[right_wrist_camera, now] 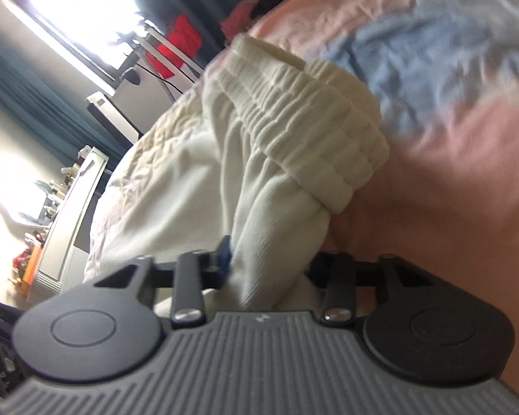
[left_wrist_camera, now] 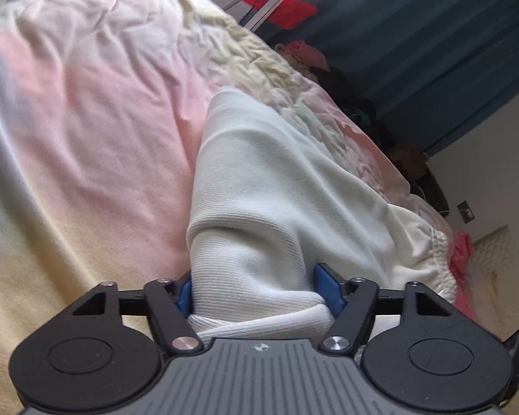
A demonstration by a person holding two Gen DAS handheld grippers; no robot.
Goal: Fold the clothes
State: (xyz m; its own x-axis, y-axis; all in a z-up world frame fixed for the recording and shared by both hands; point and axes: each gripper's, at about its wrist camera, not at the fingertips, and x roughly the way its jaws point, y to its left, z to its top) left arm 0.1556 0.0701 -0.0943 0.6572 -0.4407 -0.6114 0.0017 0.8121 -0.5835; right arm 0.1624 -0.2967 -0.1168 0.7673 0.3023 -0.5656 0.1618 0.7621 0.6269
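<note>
Jaws of both grippers — left gripper (left_wrist_camera: 257,292), right gripper (right_wrist_camera: 270,269) — are clamped on the white garment (left_wrist_camera: 276,186). It stretches forward from them across the bed (left_wrist_camera: 86,121), waistband (right_wrist_camera: 311,128) nearer the right.

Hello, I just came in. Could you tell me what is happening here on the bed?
A person is folding a white knit garment on a bed with a pastel sheet. The person holds tongs in each hand. The left tongs are closed on a ribbed end of the garment, and the right tongs grip bunched cloth near the elastic waistband. The rest of the garment lies on the sheet. A pile of other clothes waits at the far edge of the bed.
</note>
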